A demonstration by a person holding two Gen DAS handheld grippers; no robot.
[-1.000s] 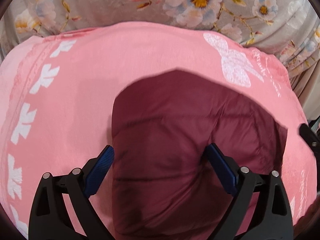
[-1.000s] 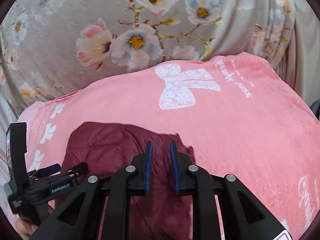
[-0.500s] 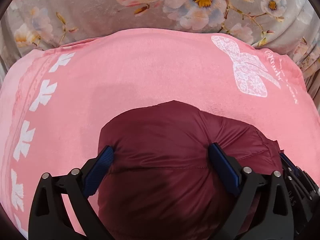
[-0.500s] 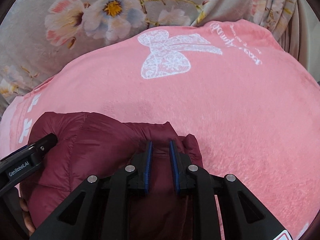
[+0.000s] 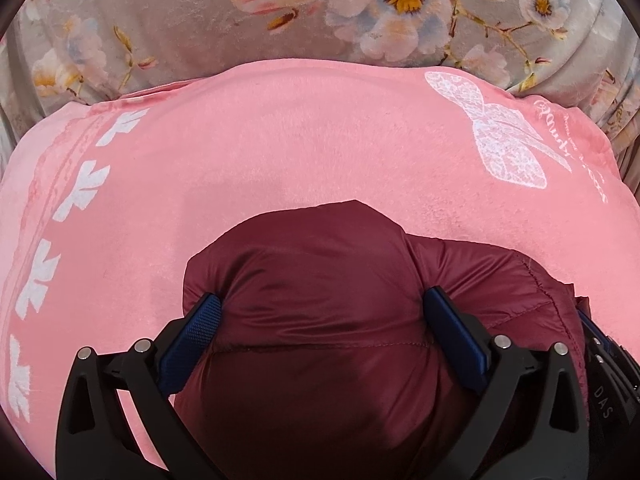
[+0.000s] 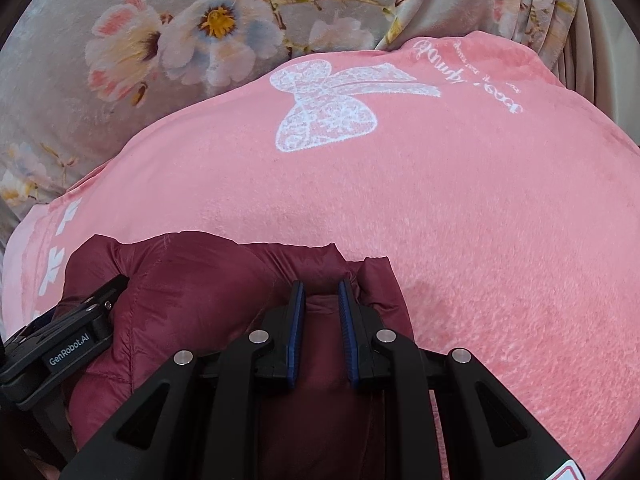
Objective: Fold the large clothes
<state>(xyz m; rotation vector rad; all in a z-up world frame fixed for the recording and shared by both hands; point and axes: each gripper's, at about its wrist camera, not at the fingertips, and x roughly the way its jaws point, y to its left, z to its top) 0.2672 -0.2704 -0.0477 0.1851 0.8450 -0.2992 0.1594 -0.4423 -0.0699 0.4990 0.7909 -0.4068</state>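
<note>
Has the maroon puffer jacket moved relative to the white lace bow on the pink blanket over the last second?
Yes. In the right wrist view the jacket now bunches lower and farther from the bow on the blanket, pulled toward the camera.

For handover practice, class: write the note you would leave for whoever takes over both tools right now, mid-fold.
Left tool: fingers wide apart, a thick bulge of the maroon puffer jacket between them.
Right tool: nearly closed, pinching a narrow ridge of the jacket.
Jacket: bunched on the pink blanket, which lies over the floral cover.
Done: partly gathered. Left: flatten, finish the fold.
</note>
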